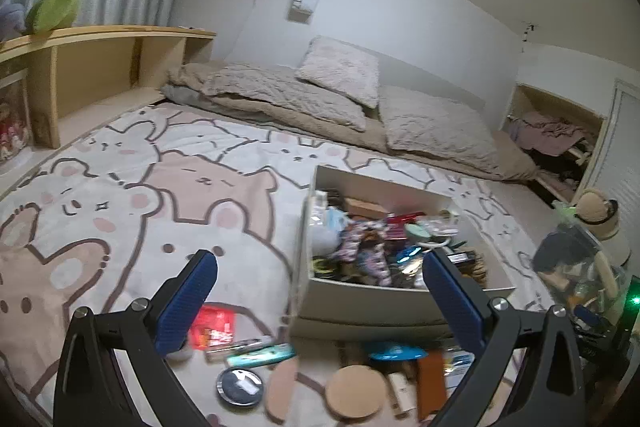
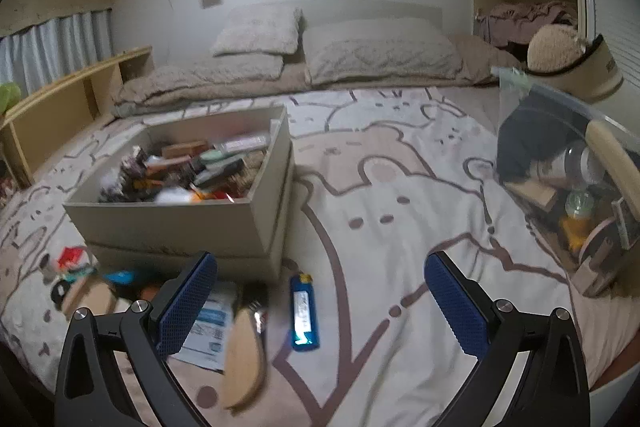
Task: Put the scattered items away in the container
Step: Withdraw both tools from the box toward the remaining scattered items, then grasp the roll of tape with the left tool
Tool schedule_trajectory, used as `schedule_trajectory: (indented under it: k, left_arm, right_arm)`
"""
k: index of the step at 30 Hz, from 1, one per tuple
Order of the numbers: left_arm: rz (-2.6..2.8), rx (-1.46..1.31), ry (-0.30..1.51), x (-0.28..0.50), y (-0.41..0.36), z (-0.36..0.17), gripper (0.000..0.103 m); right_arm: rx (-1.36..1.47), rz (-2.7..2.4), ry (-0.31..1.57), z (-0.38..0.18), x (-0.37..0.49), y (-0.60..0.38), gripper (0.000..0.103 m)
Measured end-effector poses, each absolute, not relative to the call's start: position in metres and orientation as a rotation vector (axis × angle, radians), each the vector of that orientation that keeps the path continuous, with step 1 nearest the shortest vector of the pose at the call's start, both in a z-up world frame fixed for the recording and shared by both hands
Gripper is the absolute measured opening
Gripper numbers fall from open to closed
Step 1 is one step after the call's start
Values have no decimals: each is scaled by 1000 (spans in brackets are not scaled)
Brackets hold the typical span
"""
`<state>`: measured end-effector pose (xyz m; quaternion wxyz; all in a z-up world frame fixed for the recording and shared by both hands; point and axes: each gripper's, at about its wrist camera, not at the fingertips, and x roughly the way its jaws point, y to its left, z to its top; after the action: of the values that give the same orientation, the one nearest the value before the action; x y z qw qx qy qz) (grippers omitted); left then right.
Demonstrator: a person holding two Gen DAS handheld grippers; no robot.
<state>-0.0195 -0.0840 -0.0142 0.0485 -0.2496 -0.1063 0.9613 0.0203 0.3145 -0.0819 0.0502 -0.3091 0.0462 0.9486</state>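
Left gripper: fingers spread wide, nothing between the blue pads; it hangs over the bedspread in the lower half of the left wrist view.
Right gripper: also spread wide and holding nothing, low in the right wrist view.
Container: open beige box, centre right of the left wrist view and centre left of the right wrist view, sitting on the bear-print bedspread and already heaped with mixed items.
Scattered items, left wrist view: red packet beside the left finger; round dark tin, cork coaster and teal tube along the bottom, in front of the box.
Scattered items, right wrist view: blue lighter lies flat between the fingers, apart from both; blurred wooden brush just left of it, over a printed leaflet.
Clear bin: right edge, holding bottles and wooden pieces.
Pillows: upper centre, against the wall.
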Motion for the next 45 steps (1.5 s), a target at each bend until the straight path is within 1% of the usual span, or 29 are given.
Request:
schedule_trajectory:
  k: [11,19,24,30,34,36,38,39,41,43,45]
  left_arm:
    - [3011,-934,-310,-20,-120,-52,103]
    - [3044,-1051,-364,-27,-144,-72,103]
    - [3050,-1154,-389,-33,-158,-84,103]
    - [3049,-1271,-301,-34,-164,-107,103]
    - [3021,-1347,-159,-40,-157,-123,102]
    - [3000,-1387,-70,-45,-153,-133,96]
    - [2986,-1424,-25,-50,-152,-142,86]
    - [2979,-1446,-21,-53,-154,-147,84]
    - [2965,-1481,-34,-58,-158,-156,72]
    - [2957,-1500,-45,-62,-161,-162,65]
    - [2955,-1498,-64,-65,-163,-164,61]
  right_arm:
    - [-1156,2796,35,-132,7,324,103]
    - [-1282,2773,-95,-155,-4,320,103]
    - [-1346,2778,-131,-166,-11,316,103]
    - [-1390,2792,-186,-178,-11,310,103]
    - [-1379,2808,-145,-184,-7,313,103]
    - [-1380,2809,-119,-184,-7,316,103]
    - [-1371,2802,-117,-184,-7,318,103]
    - [-1361,2796,-114,-184,-7,319,103]
    - [-1340,2779,-92,-184,-7,323,103]
    - [-1323,2761,-70,-184,-7,327,103]
    - [-1312,2748,-56,-184,-8,331,103]
